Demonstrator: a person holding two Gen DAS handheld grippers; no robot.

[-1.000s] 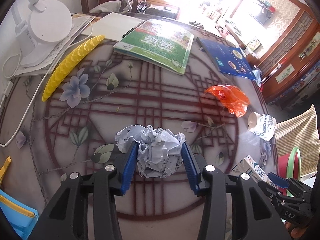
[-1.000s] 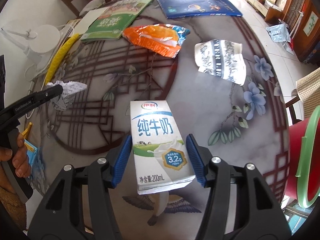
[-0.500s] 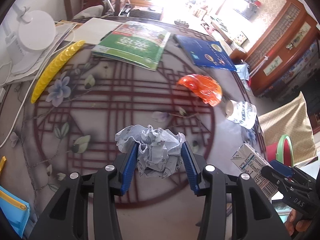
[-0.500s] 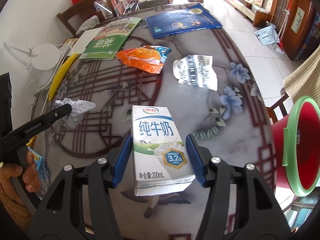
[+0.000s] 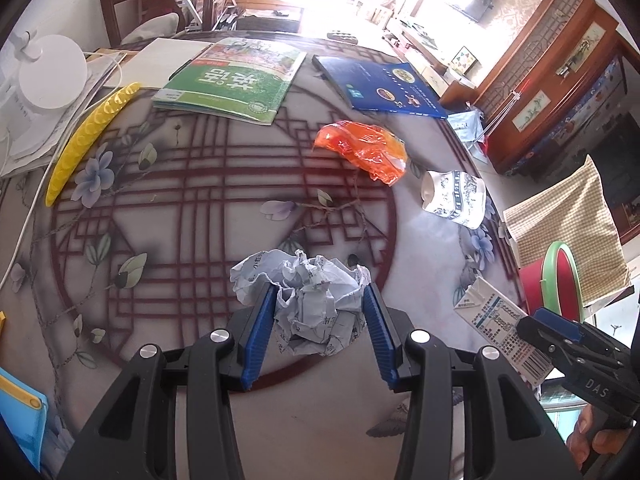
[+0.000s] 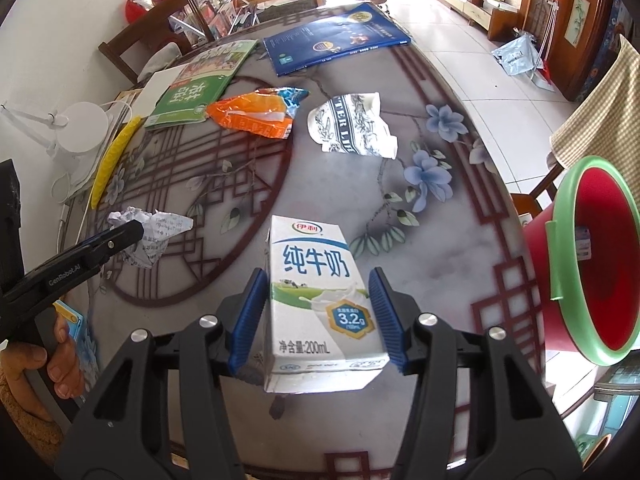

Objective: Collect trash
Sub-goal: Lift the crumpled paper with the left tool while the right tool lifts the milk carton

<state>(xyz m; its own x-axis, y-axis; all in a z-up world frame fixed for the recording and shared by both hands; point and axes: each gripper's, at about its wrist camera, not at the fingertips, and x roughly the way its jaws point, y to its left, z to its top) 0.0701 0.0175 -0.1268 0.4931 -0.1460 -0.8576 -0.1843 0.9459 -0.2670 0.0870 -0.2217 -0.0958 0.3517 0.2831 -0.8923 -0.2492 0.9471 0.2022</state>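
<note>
Both tools are loaded: my right tool grips the white milk carton, my left tool the crumpled grey paper ball, both above the patterned surface. I judge the carrying step; next, the one red bin at right. Remaining: one orange wrapper, one crushed paper cup.

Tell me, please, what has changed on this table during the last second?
Both grippers rose from the table and swung right toward the red bin. The left gripper still holds the crumpled paper, the right gripper the milk carton. Orange wrapper and crushed cup unmoved.
</note>
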